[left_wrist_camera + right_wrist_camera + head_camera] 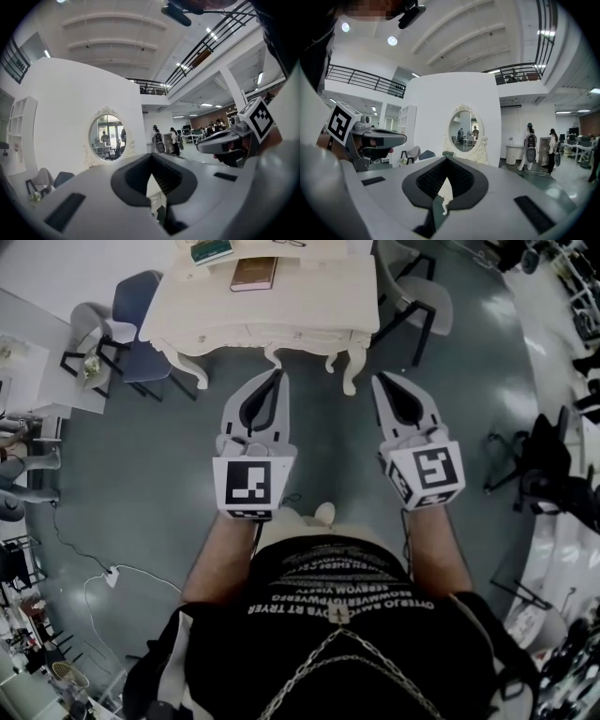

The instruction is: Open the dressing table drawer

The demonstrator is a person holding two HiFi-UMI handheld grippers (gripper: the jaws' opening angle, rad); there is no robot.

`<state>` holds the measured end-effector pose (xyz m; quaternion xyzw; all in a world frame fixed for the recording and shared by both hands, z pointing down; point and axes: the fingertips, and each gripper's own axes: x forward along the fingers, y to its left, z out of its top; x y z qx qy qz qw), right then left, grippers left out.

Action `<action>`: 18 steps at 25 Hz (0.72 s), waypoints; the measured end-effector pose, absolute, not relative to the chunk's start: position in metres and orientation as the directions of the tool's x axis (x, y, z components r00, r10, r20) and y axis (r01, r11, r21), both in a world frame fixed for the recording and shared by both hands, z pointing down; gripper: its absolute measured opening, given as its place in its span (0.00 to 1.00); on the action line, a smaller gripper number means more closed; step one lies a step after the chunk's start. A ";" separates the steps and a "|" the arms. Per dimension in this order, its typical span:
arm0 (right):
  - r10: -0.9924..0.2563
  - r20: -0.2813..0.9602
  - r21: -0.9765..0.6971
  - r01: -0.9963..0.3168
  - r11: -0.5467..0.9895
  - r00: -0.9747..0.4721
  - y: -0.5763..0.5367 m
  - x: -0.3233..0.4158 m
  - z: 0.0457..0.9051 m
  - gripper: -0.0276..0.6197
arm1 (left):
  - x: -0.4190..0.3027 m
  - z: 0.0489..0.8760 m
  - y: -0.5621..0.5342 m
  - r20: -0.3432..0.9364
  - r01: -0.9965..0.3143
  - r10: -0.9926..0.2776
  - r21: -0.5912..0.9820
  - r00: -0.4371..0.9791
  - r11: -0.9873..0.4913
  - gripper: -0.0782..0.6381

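The cream dressing table stands at the top of the head view on a glossy grey-green floor, its curved legs resting on it. Its drawer faces the person and looks pushed in, flush with the front. A brown book lies on the tabletop. A blue chair stands at the table's left end and a grey chair at its right end.

The left gripper and the right gripper are held side by side, pointing at the table but apart from it. In each gripper view the jaws meet at their tips with nothing between them.

Beyond the jaws, an oval mirror in an ornate white frame hangs on a white partition wall. The hall is tall, with a railed balcony above and people standing far off.
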<state>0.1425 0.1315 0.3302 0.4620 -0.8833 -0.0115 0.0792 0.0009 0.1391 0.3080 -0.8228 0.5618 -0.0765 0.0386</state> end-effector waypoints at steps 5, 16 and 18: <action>-0.811 0.134 0.080 -0.809 0.582 -0.570 0.131 0.140 0.336 0.05 | -0.005 0.312 0.138 0.103 -0.916 -0.933 -0.180 0.345 -0.358 0.11; -0.820 0.123 0.093 -0.816 0.570 -0.559 0.112 0.125 0.331 0.05 | -0.018 0.312 0.115 0.099 -0.909 -0.926 -0.177 0.364 -0.377 0.11; -0.824 0.127 0.097 -0.820 0.564 -0.552 0.103 0.124 0.332 0.05 | -0.018 0.311 0.104 0.094 -0.905 -0.922 -0.175 0.376 -0.387 0.11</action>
